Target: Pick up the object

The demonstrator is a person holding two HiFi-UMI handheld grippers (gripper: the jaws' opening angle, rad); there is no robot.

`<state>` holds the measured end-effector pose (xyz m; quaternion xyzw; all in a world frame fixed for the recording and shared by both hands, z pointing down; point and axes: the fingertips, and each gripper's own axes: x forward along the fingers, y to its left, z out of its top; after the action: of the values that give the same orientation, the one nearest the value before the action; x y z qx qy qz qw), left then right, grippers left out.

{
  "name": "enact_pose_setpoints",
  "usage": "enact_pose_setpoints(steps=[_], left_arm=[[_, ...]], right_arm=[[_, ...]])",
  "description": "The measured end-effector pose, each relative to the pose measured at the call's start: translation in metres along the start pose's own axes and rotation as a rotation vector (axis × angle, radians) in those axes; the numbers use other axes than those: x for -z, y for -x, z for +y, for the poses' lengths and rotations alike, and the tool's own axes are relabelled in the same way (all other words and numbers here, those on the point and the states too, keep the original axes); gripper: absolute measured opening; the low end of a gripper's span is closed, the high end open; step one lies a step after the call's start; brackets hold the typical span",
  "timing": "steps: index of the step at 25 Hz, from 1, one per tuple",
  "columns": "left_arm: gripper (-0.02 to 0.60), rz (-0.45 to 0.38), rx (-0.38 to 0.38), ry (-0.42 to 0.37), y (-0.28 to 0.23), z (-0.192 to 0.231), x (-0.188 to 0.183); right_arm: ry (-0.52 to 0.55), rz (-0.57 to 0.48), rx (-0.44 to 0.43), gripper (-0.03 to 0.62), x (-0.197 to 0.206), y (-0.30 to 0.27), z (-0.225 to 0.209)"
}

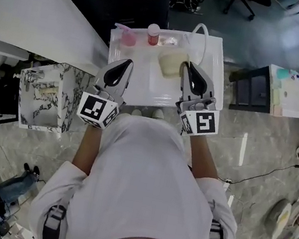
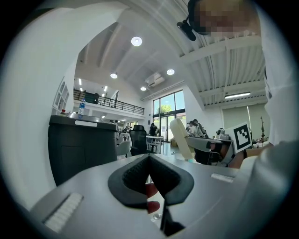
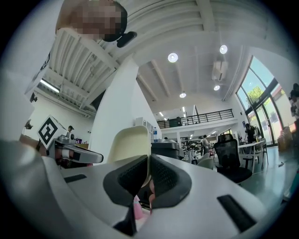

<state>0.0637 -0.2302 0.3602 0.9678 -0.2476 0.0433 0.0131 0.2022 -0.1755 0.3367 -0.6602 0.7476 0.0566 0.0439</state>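
Right claw (image 1: 187,65) grips the cream slab (image 1: 170,64) over the white counter (image 1: 143,89)

Above the counter's middle, the right claw (image 3: 148,159) is clamped on 1 edge of the thin cream slab (image 3: 131,144), which rises past its dark pads in the right gripper view. The left claw (image 1: 128,62) hangs over the counter's left part, its 2 jaws pressed together with nothing between them. At the counter's far edge stand a pink bottle (image 1: 128,37) and a red-capped bottle (image 1: 153,34).
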Motion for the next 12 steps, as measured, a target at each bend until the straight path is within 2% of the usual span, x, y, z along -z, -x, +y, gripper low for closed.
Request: enact_pose_setpoints(steps=[4,12], left_arm=[[0.0,-0.013,-0.001,-0.027,-0.008,-0.002,-0.007],[0.0,-0.021,-0.041,-0.016,-0.013,0.013,-0.007]], right_arm=[[0.014,0.003,-0.006,0.021,0.0,0.001,-0.008],[0.042,0.016,-0.016,0.021,0.005,-0.002,-0.012]])
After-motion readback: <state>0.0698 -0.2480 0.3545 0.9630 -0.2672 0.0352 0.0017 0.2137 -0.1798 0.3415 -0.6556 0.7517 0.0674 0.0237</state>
